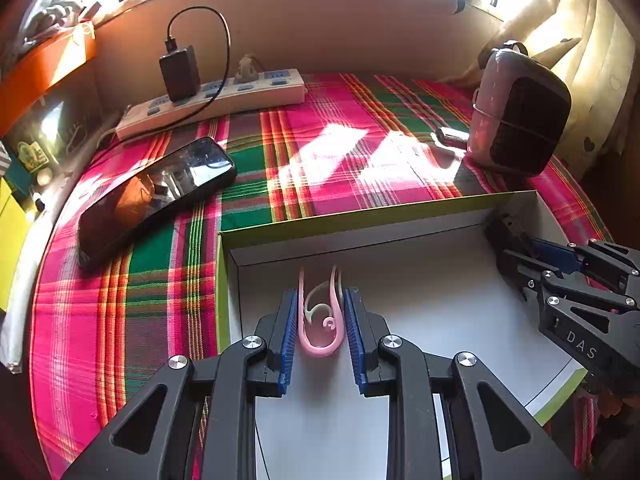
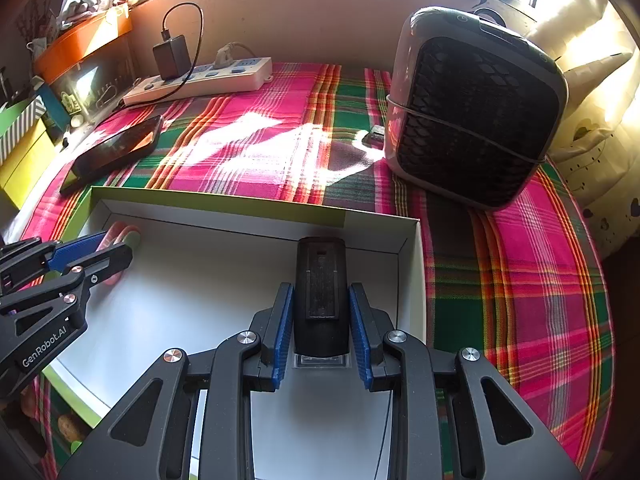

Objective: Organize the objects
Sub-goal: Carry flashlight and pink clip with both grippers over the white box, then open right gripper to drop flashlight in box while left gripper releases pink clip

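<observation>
Both tools hang over the white box [image 1: 400, 248]. The left tool [image 1: 320, 320] is nearly closed, pinching a pink hair clip [image 1: 320, 316] above the box floor; the right tool [image 2: 320, 316] clamps a black clip-on device [image 2: 320, 292] near the box's far wall. Released tilted, either could bounce off the rim onto the counter.

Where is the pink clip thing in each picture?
Left wrist view: the pink clip sits low in the middle, pinched by the left gripper over the white box.
Right wrist view: only its pink edge peeks out at the far left, behind the left gripper's fingers.
Shared landmark: the phone lying on the plaid cloth.
</observation>
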Available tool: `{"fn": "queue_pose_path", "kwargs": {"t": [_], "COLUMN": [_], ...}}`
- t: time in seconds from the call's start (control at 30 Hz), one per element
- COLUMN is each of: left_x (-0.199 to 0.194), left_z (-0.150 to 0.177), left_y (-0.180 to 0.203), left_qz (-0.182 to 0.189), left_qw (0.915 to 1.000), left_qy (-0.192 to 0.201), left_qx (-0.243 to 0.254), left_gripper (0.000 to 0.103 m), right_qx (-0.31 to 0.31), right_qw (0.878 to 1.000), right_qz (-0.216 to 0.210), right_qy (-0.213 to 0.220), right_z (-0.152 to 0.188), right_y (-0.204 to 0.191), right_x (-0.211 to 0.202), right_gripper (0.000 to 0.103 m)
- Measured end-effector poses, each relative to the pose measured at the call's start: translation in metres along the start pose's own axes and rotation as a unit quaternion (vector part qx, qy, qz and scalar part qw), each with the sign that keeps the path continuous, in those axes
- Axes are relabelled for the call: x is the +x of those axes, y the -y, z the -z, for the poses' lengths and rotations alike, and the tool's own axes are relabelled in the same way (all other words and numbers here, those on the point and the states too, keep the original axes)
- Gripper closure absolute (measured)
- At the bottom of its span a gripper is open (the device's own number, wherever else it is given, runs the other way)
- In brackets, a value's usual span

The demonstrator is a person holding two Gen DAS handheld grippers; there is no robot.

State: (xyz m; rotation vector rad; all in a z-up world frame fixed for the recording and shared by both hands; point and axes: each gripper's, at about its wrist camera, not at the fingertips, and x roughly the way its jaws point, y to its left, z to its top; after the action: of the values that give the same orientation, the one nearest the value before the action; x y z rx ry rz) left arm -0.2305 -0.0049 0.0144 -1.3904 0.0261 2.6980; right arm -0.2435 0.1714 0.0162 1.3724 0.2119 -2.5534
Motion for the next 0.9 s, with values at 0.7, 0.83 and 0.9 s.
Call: {"fn": "queue_pose_path", "kwargs": {"t": [0.7, 0.83, 0.9], "left_x": [-0.007, -0.014, -0.018], "left_z": [0.003, 0.006, 0.007], "left_y": [0.001, 0.002, 0.003], "left_qz": [0.001, 0.002, 0.004], "left_qw": [1.0, 0.9999, 0.9999], "left_qy": [0.004, 0.006, 0.009], "left_qx": [-0.008, -0.009, -0.009], "left_gripper": [0.07, 0.068, 0.067], "right_qx": [0.012, 0.014, 0.015], "right_qw": [1.0, 1.0, 1.0], "right_qz": [-0.007, -0.01, -0.011], "right_qy": [0.009, 0.015, 0.019], "right_z": [0.0, 0.002, 0.004], "right_y": [0.003, 0.002, 0.002], "right_x": [-0.013, -0.02, -0.025], "right_gripper": [0.064, 0.064, 0.064]}}
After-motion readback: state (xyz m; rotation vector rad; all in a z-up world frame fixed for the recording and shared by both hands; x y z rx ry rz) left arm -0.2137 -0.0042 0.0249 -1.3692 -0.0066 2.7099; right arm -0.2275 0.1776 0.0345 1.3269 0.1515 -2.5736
